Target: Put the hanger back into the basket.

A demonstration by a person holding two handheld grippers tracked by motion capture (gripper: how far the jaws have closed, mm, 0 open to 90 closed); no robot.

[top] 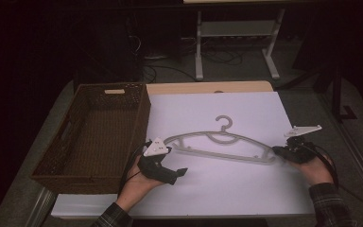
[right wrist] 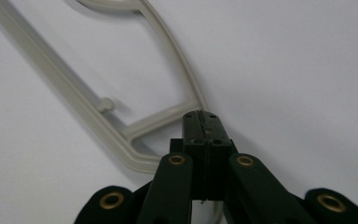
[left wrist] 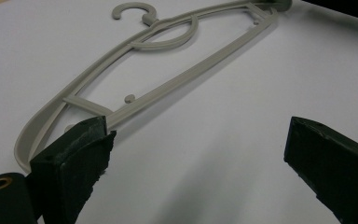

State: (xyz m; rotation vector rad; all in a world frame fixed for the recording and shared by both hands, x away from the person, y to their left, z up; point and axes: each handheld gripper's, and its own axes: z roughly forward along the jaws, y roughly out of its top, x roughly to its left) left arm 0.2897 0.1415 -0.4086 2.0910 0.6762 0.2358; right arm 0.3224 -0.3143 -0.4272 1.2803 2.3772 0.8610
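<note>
A grey plastic hanger [top: 222,154] lies flat on the white sheet [top: 217,189], hook pointing away from me. My right gripper [top: 280,152] is shut on the hanger's right end; in the right gripper view its jaws [right wrist: 203,125] are pressed together where the hanger [right wrist: 70,88] curves round its tip. My left gripper [top: 176,161] is open beside the hanger's left end. In the left gripper view its jaws stand wide apart over bare sheet [left wrist: 196,158], and the hanger [left wrist: 177,84] passes just behind the left jaw without being gripped.
An empty brown wicker basket [top: 141,125] stands on the table's left side, touching the white sheet's left edge. A white desk frame [top: 236,42] and cables are on the floor beyond the table. Open sheet lies in front of the hanger.
</note>
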